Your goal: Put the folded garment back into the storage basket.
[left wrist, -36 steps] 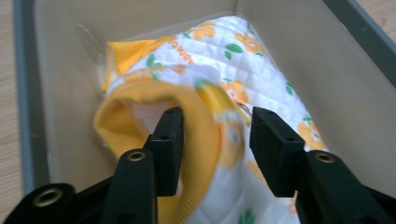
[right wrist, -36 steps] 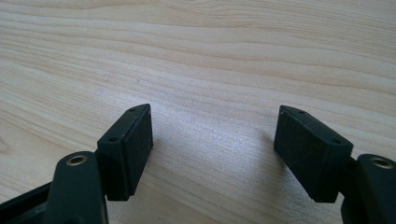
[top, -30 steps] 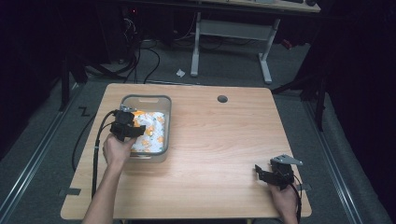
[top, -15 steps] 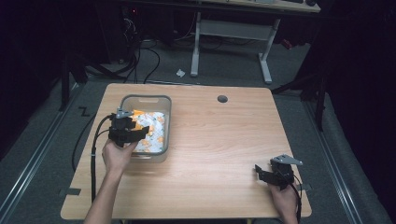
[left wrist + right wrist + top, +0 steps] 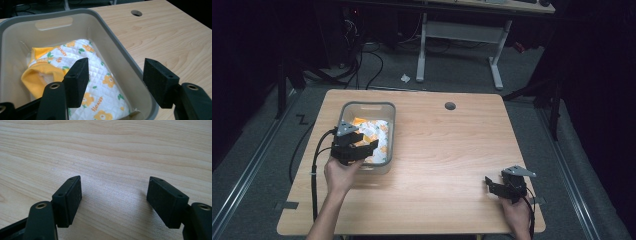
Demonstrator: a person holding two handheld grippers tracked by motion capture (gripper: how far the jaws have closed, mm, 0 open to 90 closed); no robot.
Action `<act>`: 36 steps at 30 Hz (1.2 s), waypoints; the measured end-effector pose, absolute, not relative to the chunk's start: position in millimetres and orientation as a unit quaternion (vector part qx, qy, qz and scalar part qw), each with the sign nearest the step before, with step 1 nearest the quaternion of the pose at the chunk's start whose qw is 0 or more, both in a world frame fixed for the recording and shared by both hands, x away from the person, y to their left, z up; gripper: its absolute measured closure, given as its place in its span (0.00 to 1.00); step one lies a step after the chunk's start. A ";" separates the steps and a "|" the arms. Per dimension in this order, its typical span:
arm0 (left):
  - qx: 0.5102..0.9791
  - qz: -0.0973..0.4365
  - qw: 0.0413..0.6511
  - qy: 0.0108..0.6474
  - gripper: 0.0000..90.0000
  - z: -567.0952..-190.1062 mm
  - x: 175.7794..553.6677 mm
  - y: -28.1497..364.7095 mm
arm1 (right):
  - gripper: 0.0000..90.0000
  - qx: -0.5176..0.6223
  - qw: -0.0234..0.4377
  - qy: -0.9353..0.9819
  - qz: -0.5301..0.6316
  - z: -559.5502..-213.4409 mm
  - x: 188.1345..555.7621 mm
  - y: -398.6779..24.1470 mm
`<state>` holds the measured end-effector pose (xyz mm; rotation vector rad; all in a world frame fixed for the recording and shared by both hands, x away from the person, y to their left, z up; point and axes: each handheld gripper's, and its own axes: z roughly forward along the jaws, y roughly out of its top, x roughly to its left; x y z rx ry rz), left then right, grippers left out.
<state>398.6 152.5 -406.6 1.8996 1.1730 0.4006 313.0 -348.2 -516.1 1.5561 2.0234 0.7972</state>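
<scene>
- High view: cloth [image 5: 373, 134], white quilted with orange flowers and a yellow-orange trim, lay bunched inside the grey bin [image 5: 388, 131] at the left of the worktop [image 5: 452, 155]. Left gripper [image 5: 364, 149] hung over the bin's near end, jaws pointing in over the cloth. Right gripper [image 5: 493, 186] sat well apart at the worktop's near right corner, nothing by it.
- Left gripper view: left gripper [image 5: 117, 80] jaws had just been opening and stood fairly wide, holding nothing; one jaw hung above the cloth [image 5: 100, 87], the other above the bin [image 5: 120, 50] rim. Cloth looked released, resting on the bin floor. Judged soft, light, floppy, not fragile or slippery; quilting gives some bulk, so it should bunch and drape rather than keep shape. Best hold is probably the thick yellow-orange hem [image 5: 37, 75] or a raised fold at the middle, pinched from above. A flat single layer against the bin floor would be hard to catch, and the wall beside it leaves little room.
- Right gripper view: right gripper [image 5: 113, 195] jaws stood wide apart, empty, bare wood of the worktop [image 5: 112, 150] between them.
</scene>
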 end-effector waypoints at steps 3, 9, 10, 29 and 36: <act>0.760 0.160 0.429 0.462 0.42 -405.1 393.5 149.1 | 0.32 0.566 0.232 0.736 0.290 -516.1 313.0 -348.2; 0.763 0.158 0.439 0.448 0.41 -402.3 384.3 141.3 | 0.32 0.566 0.232 0.736 0.290 -516.1 312.9 -348.2; 0.764 0.157 0.439 0.445 0.41 -401.9 383.5 140.6 | 0.32 0.566 0.232 0.736 0.290 -516.1 313.0 -348.2; 0.771 0.142 0.453 0.423 0.41 -403.7 367.0 121.0 | 0.32 0.566 0.232 0.736 0.290 -516.1 313.0 -348.2; 0.773 0.136 0.458 0.417 0.41 -405.4 362.2 114.8 | 0.32 0.566 0.232 0.736 0.290 -516.1 313.0 -348.3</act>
